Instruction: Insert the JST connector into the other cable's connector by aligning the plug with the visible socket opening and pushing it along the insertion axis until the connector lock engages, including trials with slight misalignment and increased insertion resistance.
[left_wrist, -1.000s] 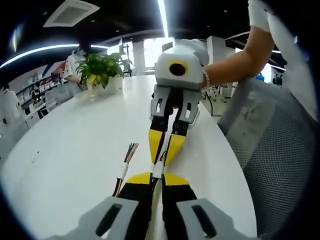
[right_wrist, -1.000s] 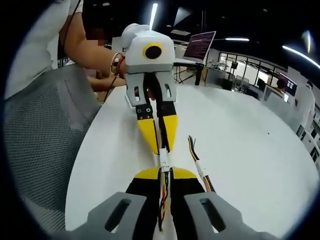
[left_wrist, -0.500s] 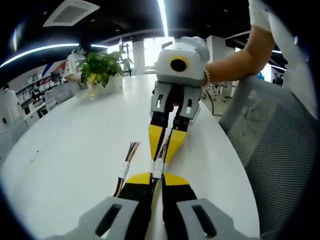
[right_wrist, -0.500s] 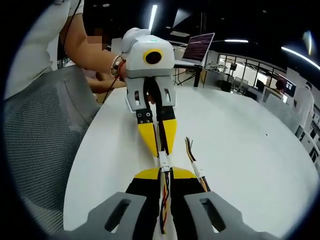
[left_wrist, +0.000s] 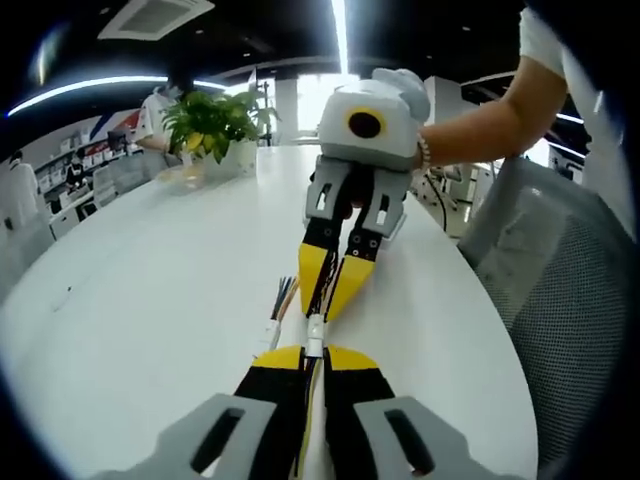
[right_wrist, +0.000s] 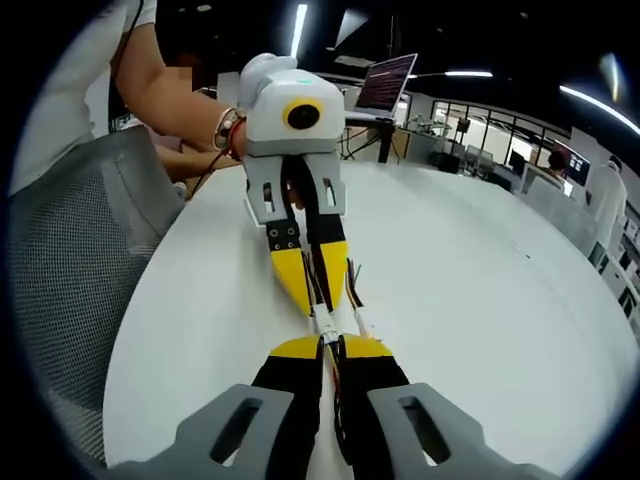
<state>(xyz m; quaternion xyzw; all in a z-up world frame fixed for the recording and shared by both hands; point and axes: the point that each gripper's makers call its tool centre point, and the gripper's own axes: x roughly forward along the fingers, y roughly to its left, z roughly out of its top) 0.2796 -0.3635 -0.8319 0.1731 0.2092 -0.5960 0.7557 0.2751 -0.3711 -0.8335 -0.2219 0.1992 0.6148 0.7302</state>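
JST connector (left_wrist: 314, 329) between closed grippers; spare cable (left_wrist: 277, 318) alongside, mesh chair (left_wrist: 570, 290) near.

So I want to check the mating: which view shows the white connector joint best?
The right gripper view: the white connector joint sits clear between both gripper tips against the table. In the left gripper view the joint shows too, partly blending with the spare cable beside it.

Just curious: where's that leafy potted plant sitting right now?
In the left gripper view, the potted plant stands at the white table's far end, upper left.
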